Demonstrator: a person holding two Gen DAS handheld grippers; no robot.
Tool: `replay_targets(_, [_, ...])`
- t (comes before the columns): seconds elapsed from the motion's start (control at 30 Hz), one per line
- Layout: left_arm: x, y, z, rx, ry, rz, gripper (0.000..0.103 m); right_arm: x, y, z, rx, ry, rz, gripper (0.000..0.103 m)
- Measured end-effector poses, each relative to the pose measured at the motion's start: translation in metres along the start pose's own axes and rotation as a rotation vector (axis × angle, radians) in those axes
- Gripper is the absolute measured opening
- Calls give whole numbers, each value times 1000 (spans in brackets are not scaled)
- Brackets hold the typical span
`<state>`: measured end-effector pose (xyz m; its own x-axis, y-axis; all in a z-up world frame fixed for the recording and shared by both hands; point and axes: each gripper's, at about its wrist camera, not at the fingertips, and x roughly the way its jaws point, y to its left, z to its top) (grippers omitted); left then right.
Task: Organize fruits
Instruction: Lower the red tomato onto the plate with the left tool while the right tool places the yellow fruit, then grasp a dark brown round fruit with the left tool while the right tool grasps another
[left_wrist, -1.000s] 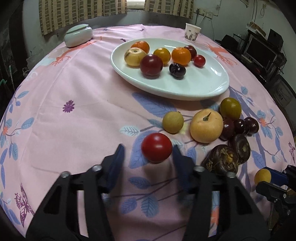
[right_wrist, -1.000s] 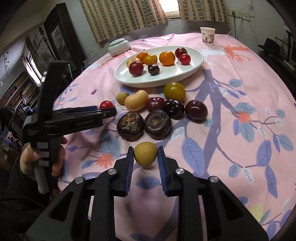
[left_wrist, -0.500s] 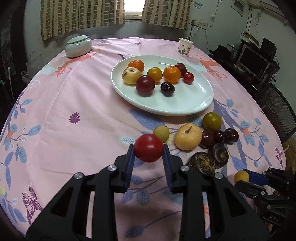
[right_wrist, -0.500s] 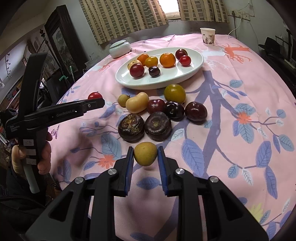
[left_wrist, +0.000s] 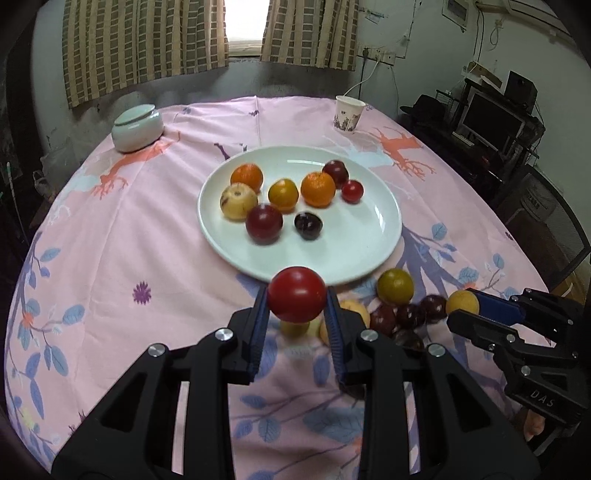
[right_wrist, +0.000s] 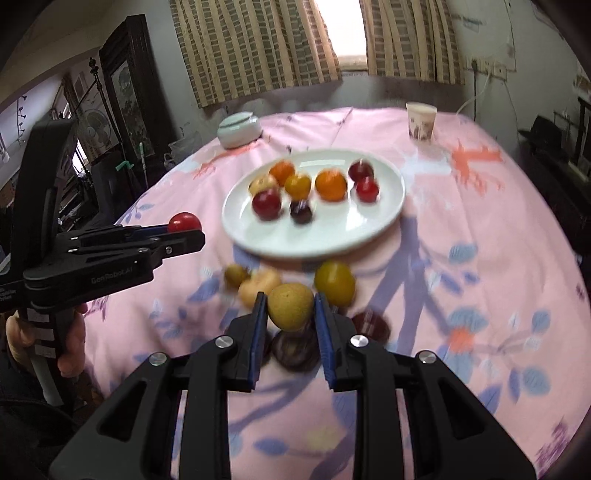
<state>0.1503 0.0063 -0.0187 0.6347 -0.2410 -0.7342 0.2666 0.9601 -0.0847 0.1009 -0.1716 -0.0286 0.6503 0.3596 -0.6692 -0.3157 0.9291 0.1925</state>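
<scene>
A round table under a pink leaf-print cloth (left_wrist: 110, 236) is filling a curtained room, a white plate (left_wrist: 369, 251) of seven fruits lying at its middle. The left gripper (left_wrist: 297, 306) is pinching a red tomato (left_wrist: 297, 294) between its blue pads, held in the air with the near rim of the plate just ahead and below. The right gripper (right_wrist: 290, 308) is clamping a yellow-brown fruit (right_wrist: 290, 305) above the loose fruits (right_wrist: 295, 295) still lying on the cloth; the plate is lying straight forward of it, farther off (so the left one is judged nearer). Both fruits being round, no long axis is governing the release. Compared with half a second earlier, both grippers are riding higher and closer to the plate, their grips unchanged, and the right view is blurring with motion.
</scene>
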Motion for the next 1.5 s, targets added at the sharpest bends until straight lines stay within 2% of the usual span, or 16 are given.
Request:
replay_targets(0.1, [16, 2, 38, 3, 10, -27, 30, 14, -10, 32, -15, 0, 5, 26])
replay_targets(0.2, [43, 2, 73, 15, 21, 36, 30, 40, -20, 64, -30, 22, 11, 26])
replay_targets(0.4, [115, 18, 129, -72, 80, 69, 31, 101, -42, 122, -47, 12, -26, 26])
replay_targets(0.47, [138, 27, 139, -105, 114, 73, 31, 120, -46, 134, -77, 10, -35, 26])
replay_targets(0.57, [162, 35, 150, -158, 157, 50, 31, 156, -53, 146, -106, 63, -2, 26])
replay_targets(0.8, [188, 31, 151, -143, 199, 42, 31, 190, -49, 152, -144, 101, -6, 26])
replay_targets(0.87, [191, 29, 151, -137, 206, 53, 33, 194, -47, 152, -154, 108, -24, 31])
replay_targets(0.9, [191, 29, 152, -137, 205, 58, 38, 194, -47, 152, -157, 106, -37, 51])
replay_targets(0.93, [190, 30, 153, -142, 198, 54, 42, 193, -47, 152, -162, 94, -67, 62])
replay_targets(0.97, [188, 31, 155, -149, 188, 50, 51, 188, -46, 151, -174, 62, -100, 67])
replay_targets(1.0, [185, 32, 156, -150, 177, 60, 62, 185, -46, 150, -187, 39, -111, 69])
replay_targets(1.07, [176, 33, 158, -145, 160, 79, 76, 175, -46, 149, -196, 17, -121, 73])
replay_targets(1.23, [123, 36, 142, -96, 106, 85, 77, 125, -45, 138, -208, -6, -101, 74])
replay_targets(1.3, [94, 34, 125, -80, 70, 87, 87, 96, -43, 123, -203, -14, -87, 85])
replay_targets(1.37, [64, 32, 99, -76, 44, 94, 90, 65, -39, 99, -173, -14, -55, 94])
replay_targets(1.5, [23, 21, 26, -85, 22, 52, 93, 21, -23, 43, -124, 2, -8, 98])
